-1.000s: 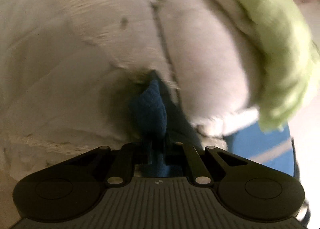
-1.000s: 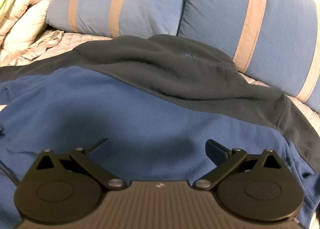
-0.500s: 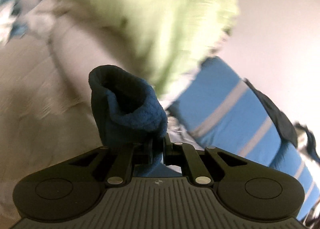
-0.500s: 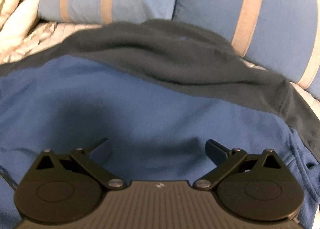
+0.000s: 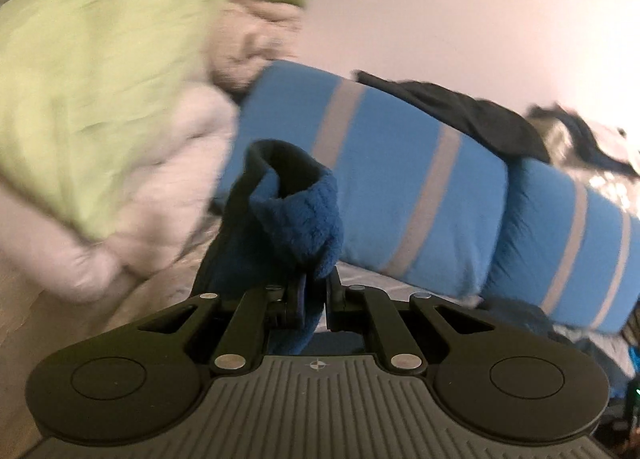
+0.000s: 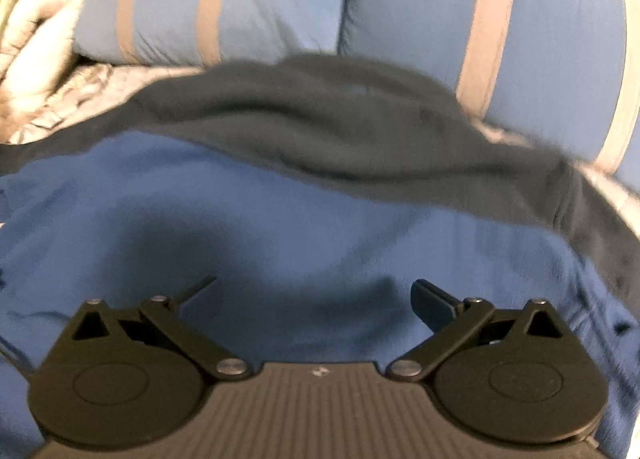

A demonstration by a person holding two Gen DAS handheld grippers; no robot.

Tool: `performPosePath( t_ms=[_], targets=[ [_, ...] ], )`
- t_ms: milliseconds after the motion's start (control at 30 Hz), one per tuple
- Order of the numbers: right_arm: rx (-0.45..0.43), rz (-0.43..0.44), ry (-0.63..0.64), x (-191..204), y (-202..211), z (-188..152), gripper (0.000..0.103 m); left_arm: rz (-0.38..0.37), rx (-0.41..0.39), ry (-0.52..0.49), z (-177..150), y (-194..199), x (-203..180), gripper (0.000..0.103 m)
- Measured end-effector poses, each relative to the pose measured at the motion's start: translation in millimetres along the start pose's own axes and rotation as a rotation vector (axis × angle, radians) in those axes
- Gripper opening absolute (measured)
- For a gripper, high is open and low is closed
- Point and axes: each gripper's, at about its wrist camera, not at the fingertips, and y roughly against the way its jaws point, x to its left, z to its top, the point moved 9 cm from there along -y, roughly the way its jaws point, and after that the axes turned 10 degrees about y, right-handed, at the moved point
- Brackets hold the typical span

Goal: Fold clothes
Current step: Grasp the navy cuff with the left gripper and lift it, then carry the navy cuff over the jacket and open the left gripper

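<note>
Left gripper (image 5: 314, 299) is clamped tight on a fleecy cuff (image 5: 294, 215) of the blue garment (image 6: 320, 251), which lies spread on the bed before two striped pillows (image 6: 360, 7), no fold laid yet. Right gripper (image 6: 316, 291) hangs empty above it, jaws wide, angled downward.

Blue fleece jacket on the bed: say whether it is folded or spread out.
Spread out, not yet folded. The blue fleece jacket lies open under the open right gripper; the left gripper is shut on its fleece cuff.
</note>
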Motion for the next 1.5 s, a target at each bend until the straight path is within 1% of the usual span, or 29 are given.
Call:
performPosePath(
  t_ms=[67, 133, 267, 533, 733, 933, 1067, 1133, 1167, 1200, 1233, 1267, 1367, 1433, 1500],
  targets=[
    [0.062, -0.002, -0.032, -4.8, -10.2, -8.3, 0.103, -0.022, 0.013, -0.041, -3.2, -9.2, -22.6, 0.009],
    [0.082, 0.019, -0.074, -8.8, -15.1, -12.7, 0.103, -0.046, 0.032, -0.069, -7.8, -18.5, -41.1, 0.009],
    [0.085, 0.014, -0.066, -8.3, -16.3, -14.1, 0.103, -0.088, 0.074, -0.127, -21.9, -34.0, -78.1, 0.009],
    [0.087, 0.008, -0.059, -8.3, -19.3, -13.2, 0.103, -0.168, 0.148, -0.245, -61.3, -47.6, -146.4, 0.009],
    [0.086, 0.002, -0.053, -7.6, -19.6, -12.8, 0.103, -0.208, 0.180, -0.283, -73.1, -58.3, -190.0, 0.009],
    [0.085, 0.001, -0.053, -7.9, -19.5, -13.6, 0.103, -0.248, 0.174, -0.340, -77.3, -63.6, -240.0, 0.009],
    [0.084, 0.002, -0.053, -8.3, -19.6, -14.1, 0.103, -0.285, 0.203, -0.384, -90.6, -71.1, -267.4, 0.010],
    [0.084, 0.002, -0.053, -8.2, -19.8, -14.1, 0.103, -0.292, 0.228, -0.427, -103.2, -76.0, -277.7, 0.019],
    [0.084, 0.002, -0.053, -8.0, -19.9, -14.0, 0.103, -0.305, 0.245, -0.439, -109.3, -77.2, -281.1, 0.040],
    [0.084, 0.002, -0.054, -7.7, -20.0, -13.9, 0.103, -0.318, 0.263, -0.450, -115.3, -78.2, -284.4, 0.068],
    [0.084, 0.002, -0.054, -7.5, -20.2, -13.7, 0.103, -0.347, 0.268, -0.448, -118.9, -76.5, -286.0, 0.077],
    [0.084, 0.002, -0.054, -7.4, -20.0, -13.7, 0.103, -0.377, 0.271, -0.444, -122.2, -74.5, -287.4, 0.079],
    [0.084, 0.002, -0.055, -7.3, -19.6, -13.4, 0.103, -0.418, 0.270, -0.430, -122.9, -68.5, -284.5, 0.080],
    [0.083, 0.003, -0.055, -7.2, -19.3, -13.2, 0.103, -0.418, 0.280, -0.434, -121.8, -65.9, -278.4, 0.081],
    [0.083, 0.003, -0.056, -7.2, -19.0, -13.1, 0.103, -0.373, 0.270, -0.464, -121.0, -62.9, -264.6, 0.081]
  ],
)
